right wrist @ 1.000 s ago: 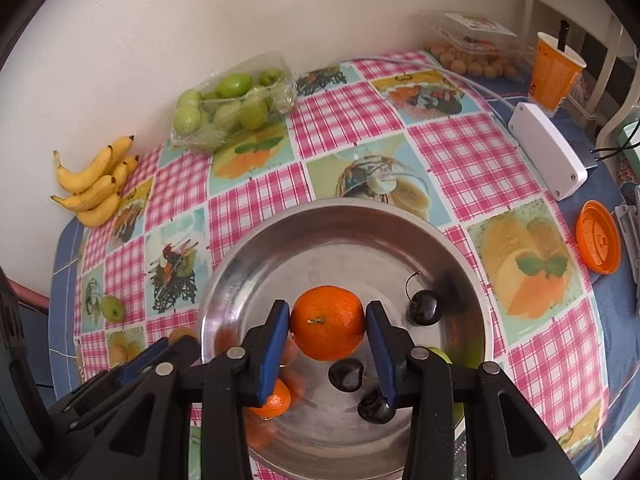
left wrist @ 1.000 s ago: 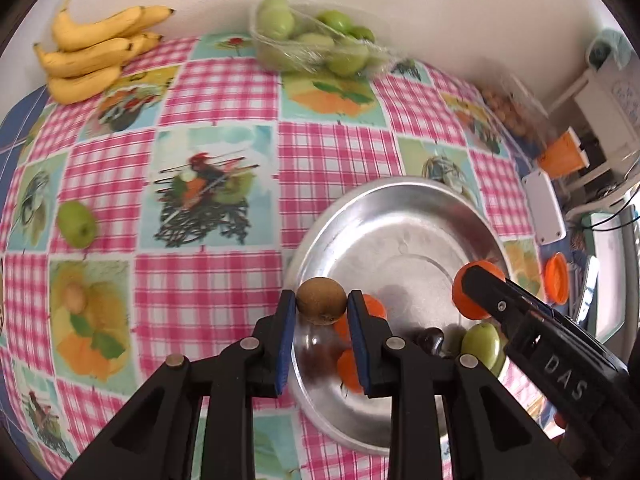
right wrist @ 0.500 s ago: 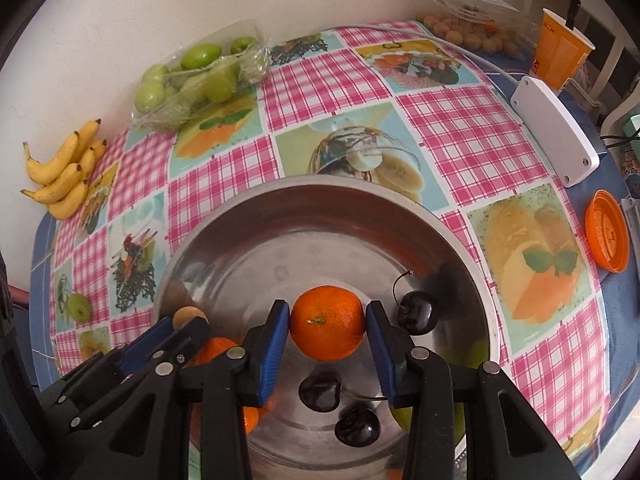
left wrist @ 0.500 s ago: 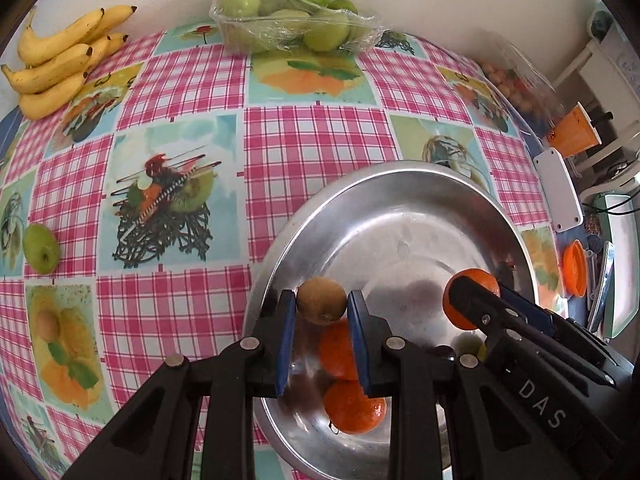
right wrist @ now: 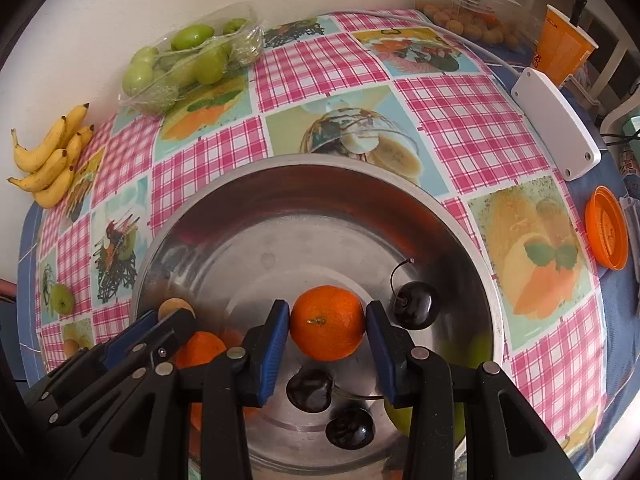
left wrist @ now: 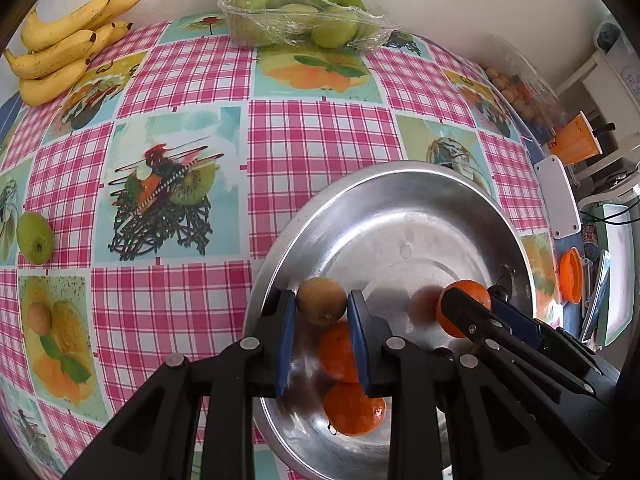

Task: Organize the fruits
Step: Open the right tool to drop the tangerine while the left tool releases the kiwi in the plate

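Note:
My left gripper (left wrist: pixel 322 306) is shut on a brown kiwi (left wrist: pixel 321 300), held just inside the near left rim of the metal bowl (left wrist: pixel 400 176). Two tangerines (left wrist: pixel 352 408) lie in the bowl below it. My right gripper (right wrist: pixel 327 322) is shut on an orange tangerine (right wrist: pixel 327 322) low over the bowl's (right wrist: pixel 320 168) middle. Three dark cherries (right wrist: pixel 414 310) lie around it, and a green fruit (right wrist: pixel 398 414) is partly hidden under the right finger. In the left wrist view the right gripper (left wrist: pixel 466 306) shows with its tangerine (left wrist: pixel 470 294); in the right wrist view the left gripper (right wrist: pixel 174 316) shows with the kiwi (right wrist: pixel 173 307).
On the checked tablecloth lie a bunch of bananas (left wrist: pixel 60 48), a wrapped tray of green fruits (left wrist: pixel 296 12) by the wall, and a loose green fruit (left wrist: pixel 35 237) at the left. A white box (right wrist: pixel 556 120), an orange cup (right wrist: pixel 562 44) and an orange lid (right wrist: pixel 606 232) stand at the right.
Both grippers have sunk toward the bowl with their fruits still gripped. The bowl looks larger and closer in both views.

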`<action>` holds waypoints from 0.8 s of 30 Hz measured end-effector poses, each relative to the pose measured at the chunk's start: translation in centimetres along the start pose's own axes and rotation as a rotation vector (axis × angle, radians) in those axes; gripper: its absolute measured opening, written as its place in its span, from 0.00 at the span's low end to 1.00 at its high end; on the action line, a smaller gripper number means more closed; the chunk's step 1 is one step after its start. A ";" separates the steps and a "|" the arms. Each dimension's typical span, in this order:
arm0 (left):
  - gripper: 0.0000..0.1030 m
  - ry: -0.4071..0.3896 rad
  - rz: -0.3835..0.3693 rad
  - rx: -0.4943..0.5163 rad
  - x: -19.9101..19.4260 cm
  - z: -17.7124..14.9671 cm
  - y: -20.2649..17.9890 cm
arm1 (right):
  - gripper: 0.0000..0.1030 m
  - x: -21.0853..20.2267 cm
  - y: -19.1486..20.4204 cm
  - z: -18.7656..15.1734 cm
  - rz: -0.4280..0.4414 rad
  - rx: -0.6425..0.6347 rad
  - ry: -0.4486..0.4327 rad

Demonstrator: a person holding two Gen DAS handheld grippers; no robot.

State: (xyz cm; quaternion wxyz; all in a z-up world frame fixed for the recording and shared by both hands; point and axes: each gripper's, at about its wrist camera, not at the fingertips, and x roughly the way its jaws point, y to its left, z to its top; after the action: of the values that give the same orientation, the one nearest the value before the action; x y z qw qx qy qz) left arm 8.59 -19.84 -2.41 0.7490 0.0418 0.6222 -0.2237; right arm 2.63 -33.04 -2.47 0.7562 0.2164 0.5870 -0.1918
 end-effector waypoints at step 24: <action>0.26 -0.075 -0.005 0.010 -4.2 0.0 0.0 | 0.44 -3.1 0.0 0.1 0.012 -0.018 -0.068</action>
State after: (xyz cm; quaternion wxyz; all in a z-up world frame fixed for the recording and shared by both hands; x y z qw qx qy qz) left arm 8.10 -18.64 1.62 0.7710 0.0355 0.5928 -0.2300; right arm 2.02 -32.97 0.58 0.7786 0.2064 0.5616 -0.1893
